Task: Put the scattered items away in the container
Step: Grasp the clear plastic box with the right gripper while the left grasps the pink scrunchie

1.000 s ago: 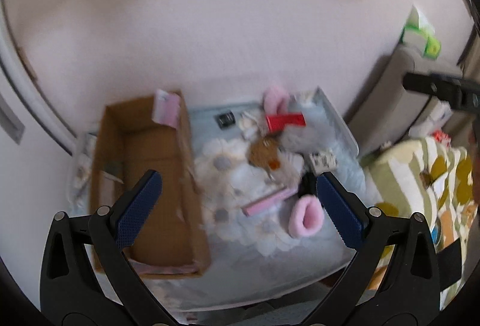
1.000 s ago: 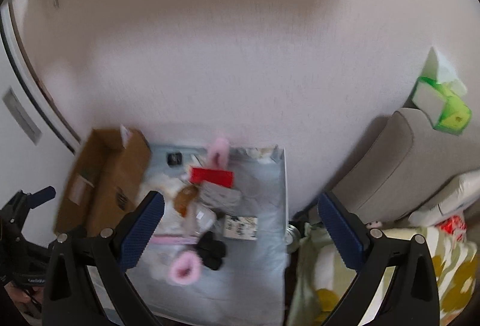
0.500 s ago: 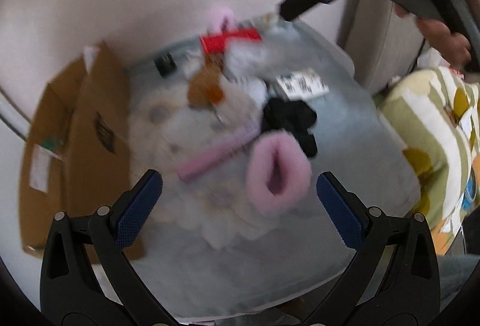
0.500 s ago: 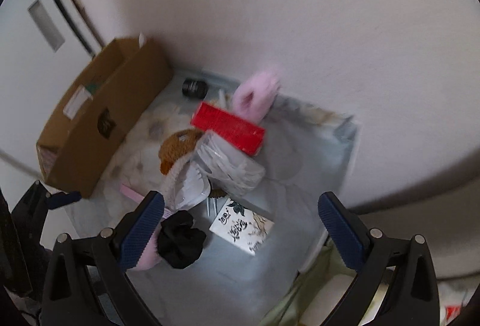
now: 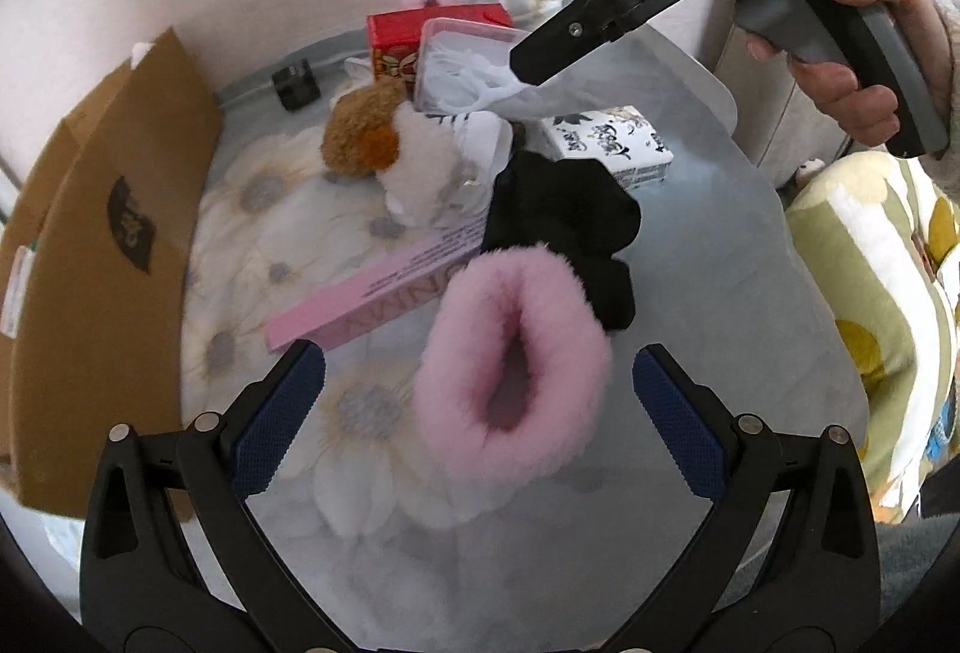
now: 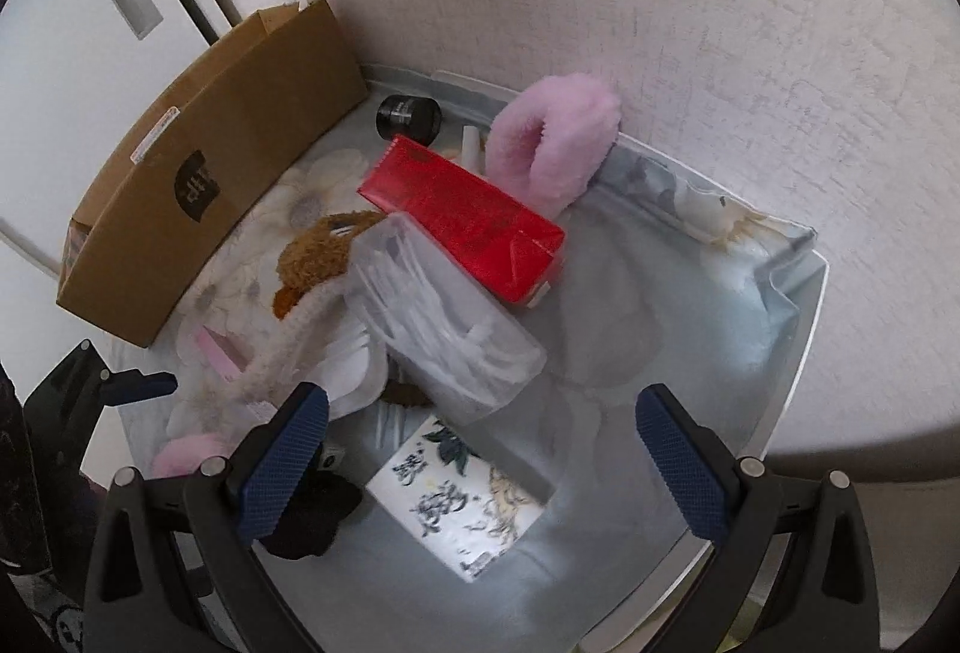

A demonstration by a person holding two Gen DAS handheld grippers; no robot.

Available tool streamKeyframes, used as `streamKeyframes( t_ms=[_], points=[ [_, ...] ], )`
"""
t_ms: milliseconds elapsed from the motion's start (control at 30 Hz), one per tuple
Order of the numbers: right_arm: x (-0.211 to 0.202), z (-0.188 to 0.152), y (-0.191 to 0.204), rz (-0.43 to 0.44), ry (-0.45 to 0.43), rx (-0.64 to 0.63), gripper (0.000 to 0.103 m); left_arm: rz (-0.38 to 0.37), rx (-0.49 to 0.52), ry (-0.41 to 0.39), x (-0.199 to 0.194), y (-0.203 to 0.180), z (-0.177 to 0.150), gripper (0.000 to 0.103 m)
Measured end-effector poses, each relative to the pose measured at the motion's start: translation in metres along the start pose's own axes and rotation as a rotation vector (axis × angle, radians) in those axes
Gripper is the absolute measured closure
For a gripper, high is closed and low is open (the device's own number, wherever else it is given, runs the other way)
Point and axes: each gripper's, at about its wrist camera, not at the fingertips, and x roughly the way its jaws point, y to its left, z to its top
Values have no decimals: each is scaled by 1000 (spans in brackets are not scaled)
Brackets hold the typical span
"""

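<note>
Our left hand-held gripper (image 5: 478,401): black frame, blue textured pads, silver screws | our right hand-held gripper (image 6: 482,434): same build, grey handle marked "DAS" | fuzzy pale sleeve (image 5: 947,23).

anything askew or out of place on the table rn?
Mostly a jumble. The red rectangular carton sits tilted, one end propped on the clear plastic box of white sticks. One fluffy pink slipper leans against the wall, its mate far off at the near edge. Nothing looks spilled. The brown cardboard box stands upright.
</note>
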Motion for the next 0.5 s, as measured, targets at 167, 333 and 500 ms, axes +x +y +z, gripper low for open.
streamKeyframes(
  t_ms=[167,333,500],
  points=[
    [6,5,-8,40,-1,-25,1,-24,-32,14,7,-1,6,1],
    [16,8,-10,62,7,-61,1,-36,-64,30,11,0,6,1],
    [27,8,-7,52,30,-103,12,-48,-98,49,16,2,6,1]
  ],
)
